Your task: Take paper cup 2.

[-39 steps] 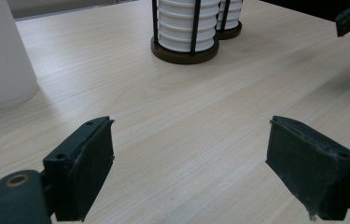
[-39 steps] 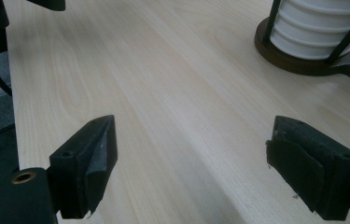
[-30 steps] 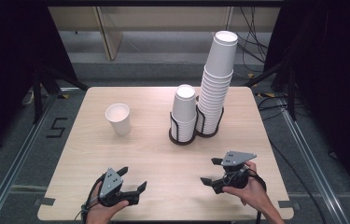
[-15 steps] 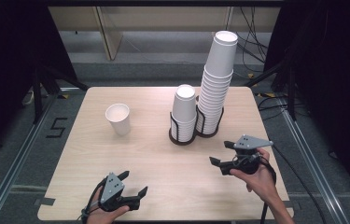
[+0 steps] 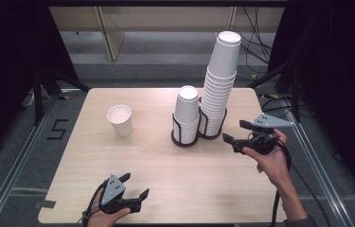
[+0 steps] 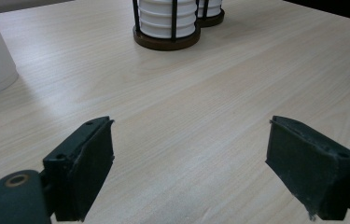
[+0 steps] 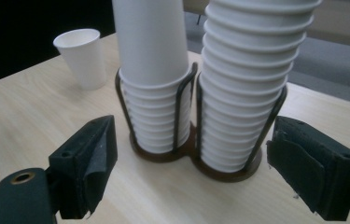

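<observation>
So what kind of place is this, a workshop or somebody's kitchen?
More likely a lab or test room set up for recording. A bare wooden table stands on grey carpet between dark curtains, cables trail behind, and a taped "5" marks the floor.

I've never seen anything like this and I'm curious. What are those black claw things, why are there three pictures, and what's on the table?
Those claws are grippers, tools with two jaws that a person squeezes by hand. There is one in each hand: the left gripper near the table's front edge and the right gripper lifted up close to the cups. Both are open and hold nothing.

One picture comes from a camera high above the wooden table, looking down. The other two come from little cameras riding on the grippers, so you see each one's own black jaws at the bottom.

On the table a single paper cup stands upright by itself. Beside it a dark wire holder keeps two stacks of upside-down white cups: a short stack and a tall stack.
</observation>
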